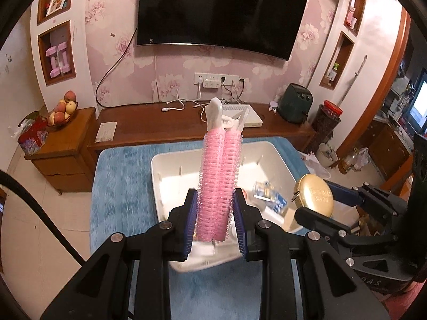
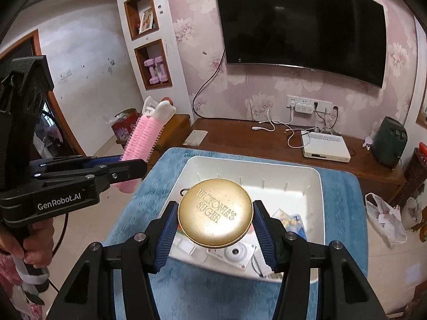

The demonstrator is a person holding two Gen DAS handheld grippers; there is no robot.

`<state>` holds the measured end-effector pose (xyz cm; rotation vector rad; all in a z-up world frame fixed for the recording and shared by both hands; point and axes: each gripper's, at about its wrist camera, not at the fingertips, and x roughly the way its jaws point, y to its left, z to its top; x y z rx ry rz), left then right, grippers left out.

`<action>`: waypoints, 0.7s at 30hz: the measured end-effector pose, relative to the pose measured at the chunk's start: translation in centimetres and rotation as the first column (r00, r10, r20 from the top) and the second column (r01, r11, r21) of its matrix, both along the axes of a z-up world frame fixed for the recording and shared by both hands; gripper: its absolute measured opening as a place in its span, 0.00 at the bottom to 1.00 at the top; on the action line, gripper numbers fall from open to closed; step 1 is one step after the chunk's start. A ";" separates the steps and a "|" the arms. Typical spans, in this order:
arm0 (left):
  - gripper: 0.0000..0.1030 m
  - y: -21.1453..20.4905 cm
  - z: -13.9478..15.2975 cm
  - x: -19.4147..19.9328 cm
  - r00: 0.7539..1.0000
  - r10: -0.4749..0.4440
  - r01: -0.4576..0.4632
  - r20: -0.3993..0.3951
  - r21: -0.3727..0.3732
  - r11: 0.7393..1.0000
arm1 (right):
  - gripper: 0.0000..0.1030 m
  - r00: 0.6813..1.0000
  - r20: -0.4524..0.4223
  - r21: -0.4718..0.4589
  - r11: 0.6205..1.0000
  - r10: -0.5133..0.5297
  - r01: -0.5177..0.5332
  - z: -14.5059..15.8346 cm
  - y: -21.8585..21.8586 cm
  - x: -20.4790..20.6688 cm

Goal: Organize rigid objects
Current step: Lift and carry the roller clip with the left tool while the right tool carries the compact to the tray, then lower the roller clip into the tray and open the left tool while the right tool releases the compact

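Observation:
My left gripper point(image 1: 214, 208) is shut on a pink hair roller clip point(image 1: 220, 176) with a white handle, held upright above the white bin point(image 1: 160, 176). It also shows in the right wrist view point(image 2: 142, 138), left of the bin. My right gripper point(image 2: 214, 226) is shut on a round gold tin point(image 2: 215, 217) lettered "Victoria's Suger", held over the white bin's point(image 2: 317, 213) near part. The tin shows in the left wrist view point(image 1: 315, 196) at the bin's right edge. Several small items, among them a blue packet point(image 1: 269, 194) and a small white camera point(image 2: 236, 253), lie in the bin.
The bin sits on a blue fluffy mat point(image 1: 120, 194). Behind it stands a low wooden TV bench point(image 2: 267, 146) with a white set-top box point(image 2: 325, 148), cables and a dark green appliance point(image 2: 389, 141). A side cabinet with a fruit bowl point(image 1: 64, 109) stands at left. A plastic bag point(image 2: 384, 218) lies on the floor at right.

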<state>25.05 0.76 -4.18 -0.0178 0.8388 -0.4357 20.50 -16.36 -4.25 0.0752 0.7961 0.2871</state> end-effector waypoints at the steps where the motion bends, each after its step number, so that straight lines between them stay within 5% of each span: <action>1: 0.27 -0.1 -0.2 0.5 1.000 0.004 -0.004 0.000 -0.006 1.000 | 0.54 1.000 -0.001 0.005 1.000 0.000 0.000 -0.2 -0.1 0.4; 21: 0.27 -3.3 -7.7 8.9 0.986 0.023 -0.030 -0.162 -0.039 0.999 | 0.54 0.992 -0.122 0.063 0.998 -0.012 0.020 -8.1 -2.3 9.0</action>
